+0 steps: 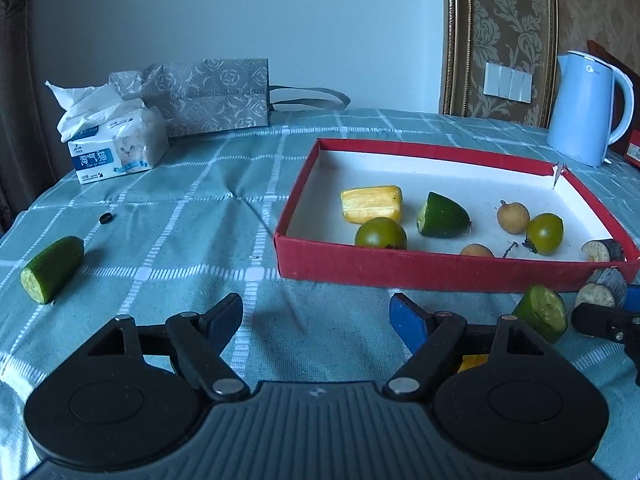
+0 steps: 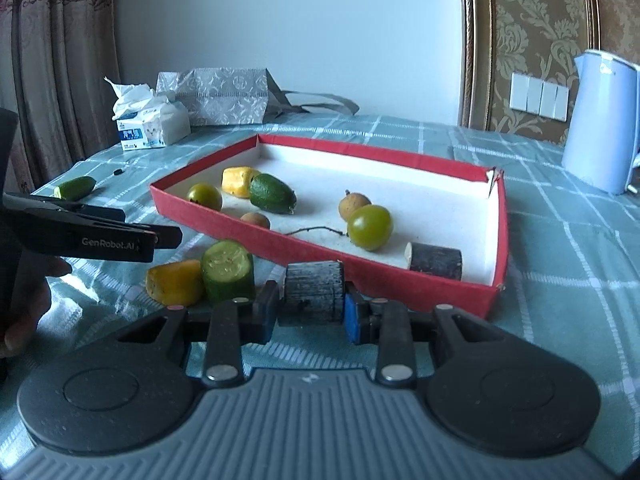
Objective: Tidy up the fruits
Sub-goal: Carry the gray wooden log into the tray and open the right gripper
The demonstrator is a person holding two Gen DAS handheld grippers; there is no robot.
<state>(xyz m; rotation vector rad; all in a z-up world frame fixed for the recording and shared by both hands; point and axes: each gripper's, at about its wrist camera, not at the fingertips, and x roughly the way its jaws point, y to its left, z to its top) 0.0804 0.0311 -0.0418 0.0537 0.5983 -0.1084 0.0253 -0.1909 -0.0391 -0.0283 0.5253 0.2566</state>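
Right hand-held gripper closed on dark eggplant piece, held just short of red box near wall; piece gripped on curved sides, so roll-out judged possible if squeeze eased

Left hand-held gripper wide open, nothing held, over bare bench

Cut cucumber and yellow piece touching, beside held piece; knock likely if lift swung left

Low lift risks catching box wall, shoving box and fruit inside

Far cucumber piece outside box, easily forgotten

Domestic room; checked tablecloth, damask wallpaper, curtains, kettle and tissue pack on table.
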